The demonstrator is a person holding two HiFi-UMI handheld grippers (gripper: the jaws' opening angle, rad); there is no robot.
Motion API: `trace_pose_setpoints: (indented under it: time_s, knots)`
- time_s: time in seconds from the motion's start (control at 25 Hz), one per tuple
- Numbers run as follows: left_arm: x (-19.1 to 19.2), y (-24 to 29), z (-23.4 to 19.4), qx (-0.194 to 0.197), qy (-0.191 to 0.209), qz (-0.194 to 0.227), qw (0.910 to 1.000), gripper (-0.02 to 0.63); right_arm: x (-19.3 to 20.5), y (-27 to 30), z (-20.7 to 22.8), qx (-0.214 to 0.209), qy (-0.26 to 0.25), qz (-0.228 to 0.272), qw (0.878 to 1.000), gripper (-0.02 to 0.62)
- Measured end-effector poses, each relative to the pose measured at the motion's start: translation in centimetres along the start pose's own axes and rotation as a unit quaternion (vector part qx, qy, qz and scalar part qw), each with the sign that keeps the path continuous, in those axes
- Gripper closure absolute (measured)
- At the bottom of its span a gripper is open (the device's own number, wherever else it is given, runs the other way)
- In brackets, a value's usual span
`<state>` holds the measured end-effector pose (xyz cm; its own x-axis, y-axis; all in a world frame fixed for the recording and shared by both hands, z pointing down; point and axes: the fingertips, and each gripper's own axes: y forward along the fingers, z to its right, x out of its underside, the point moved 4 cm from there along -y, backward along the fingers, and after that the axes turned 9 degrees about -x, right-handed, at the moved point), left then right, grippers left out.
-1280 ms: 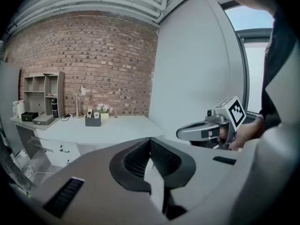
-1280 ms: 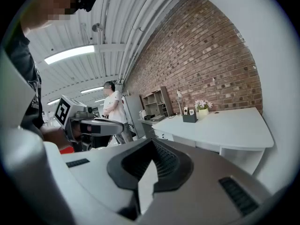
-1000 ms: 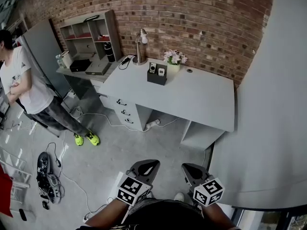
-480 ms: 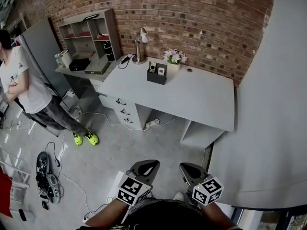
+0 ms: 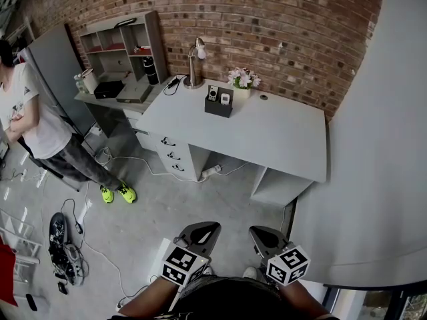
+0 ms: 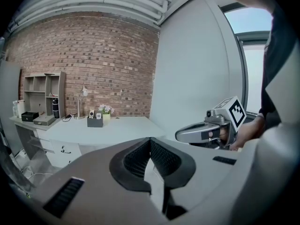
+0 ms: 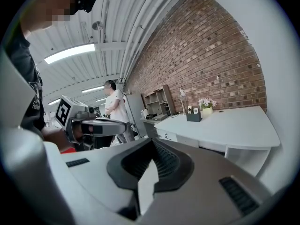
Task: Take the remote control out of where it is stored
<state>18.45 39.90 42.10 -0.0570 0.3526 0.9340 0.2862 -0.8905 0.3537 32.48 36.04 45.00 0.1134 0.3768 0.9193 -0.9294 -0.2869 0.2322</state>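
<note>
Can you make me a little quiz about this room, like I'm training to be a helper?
1. True or false: the left gripper and the right gripper are both shut, with nothing between their fingers.
2. What stands right beside the dark holder on the white desk? A) a pot of flowers B) a teapot C) a football
3. Fill in: the standing person wears bright ____ shoes.
Key: 1 true; 2 A; 3 yellow-green.
</note>
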Motion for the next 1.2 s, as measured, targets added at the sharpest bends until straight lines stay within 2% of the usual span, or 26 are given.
trace_pose_setpoints:
  time_s: [0.28,0.52,0.76,1.04,1.2]
  knots:
    - [0.4,-1.3,-3.0,-0.002,-0.003,0.008,1.0000,0.600,-0.2,2.6,-1.3,0.005,-0.005,-0.003,1.000,0.591]
    - [1.4,-2.6,-6.0,-0.001,-0.003,-0.001,1.0000,0.600,-0.5,6.0,-2.7,0.007,-0.006,-0.003,1.000,0.591]
    - [2.8,-4.1,-9.1,-0.003,-0.009,-0.013,0.9999,0.601,-0.5,8.3,-4.0,0.021,-0.029,-0.015,0.999,0.591]
    - [3.4,-3.8,-10.3,0.009,-0.017,-0.027,0.9995,0.600,-0.3,10.2,-4.3,0.013,-0.024,-0.034,0.999,0.591]
    - [3.7,-3.4,-11.2,-0.001,-0.021,-0.028,0.9994,0.600,-0.2,11.4,-4.0,0.004,-0.026,-0.046,0.999,0.591]
